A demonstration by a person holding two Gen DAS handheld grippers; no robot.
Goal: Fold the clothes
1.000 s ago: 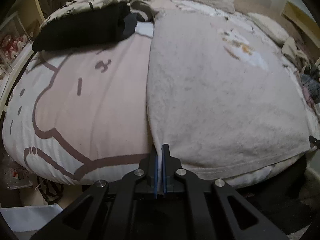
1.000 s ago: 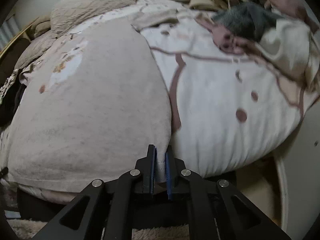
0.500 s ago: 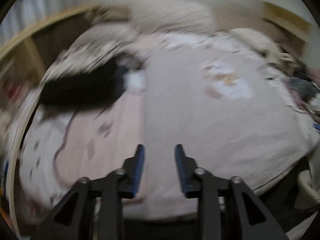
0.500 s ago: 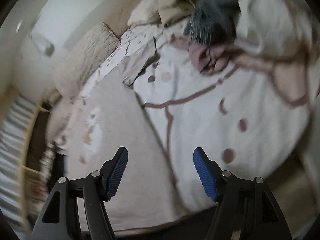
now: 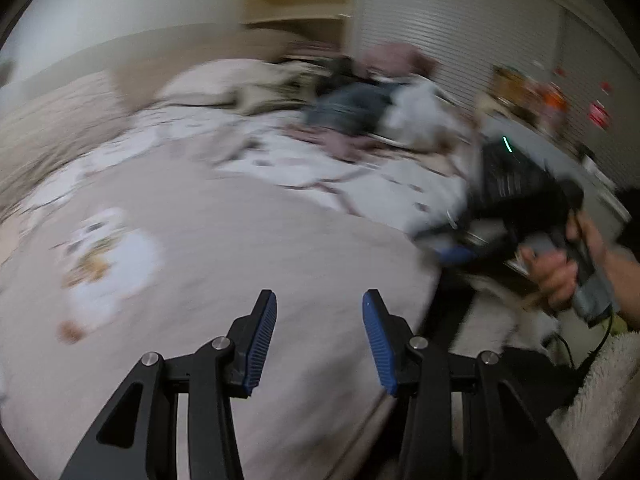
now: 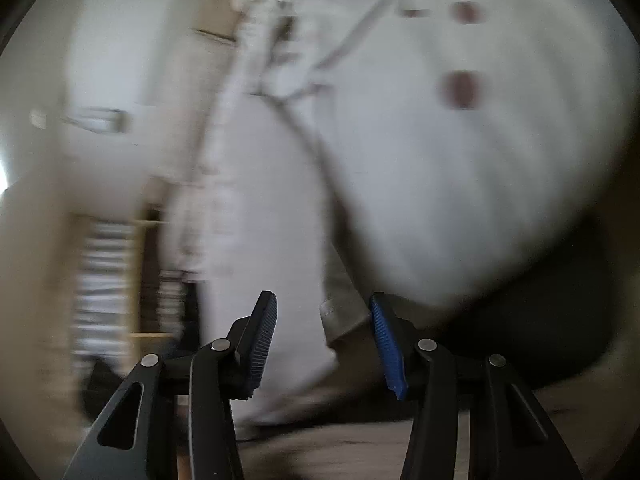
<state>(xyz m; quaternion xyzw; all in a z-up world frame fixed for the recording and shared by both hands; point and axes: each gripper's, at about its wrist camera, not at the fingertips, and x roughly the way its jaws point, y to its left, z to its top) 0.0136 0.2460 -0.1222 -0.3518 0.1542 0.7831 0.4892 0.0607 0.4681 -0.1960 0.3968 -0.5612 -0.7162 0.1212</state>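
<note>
Our left claw [image 5: 318, 336] stands half open and holds nothing, above the beige shirt [image 5: 224, 248] that lies flat on the bed [image 5: 304, 168], probably so we can fold it. Its cloth looks soft and matte, with a pale print. Our right claw [image 6: 322, 336] is closing and empty; only a cloth corner [image 6: 336, 316] shows between its blue ribbed pads [image 6: 264, 340], apparently untouched.

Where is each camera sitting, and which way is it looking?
Left wrist: on the left gripper, looking across the beige garment on the bed; the person's right hand and right gripper show.
Right wrist: on the right gripper, jaws closing, rolled sideways, looking at the white blanket; only its own fingers show.
Both share the beige garment.
</note>
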